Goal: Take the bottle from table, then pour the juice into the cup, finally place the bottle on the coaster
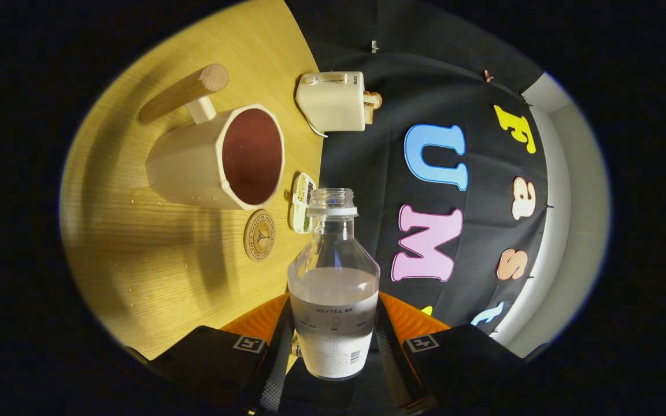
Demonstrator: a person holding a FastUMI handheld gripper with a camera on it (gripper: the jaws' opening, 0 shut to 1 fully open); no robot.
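Gripper view: one clear bottle (pixel 333 289) is seen pinched between the two fingers of the gripper (pixel 333 346), one finger pressed against each side of its lower body. No cap is seen on its open neck, which points straight ahead of the fingers, and pale juice fills about its lower half. The whole scene appears rolled sideways, so the wooden worktop (pixel 154 254) runs along one side of the bottle and the booth wall along the other. One cream cup (pixel 223 159) with a wooden handle stands on the worktop beyond the fingertips, apart from the bottle, its dark inside turned toward the camera. One round coaster (pixel 259 235) lies just beside the cup, between it and the bottle. One small sectioned dish (pixel 303 202) sits near the bottle's neck, and one cream toaster (pixel 333 101) with bread is seen farther beyond.
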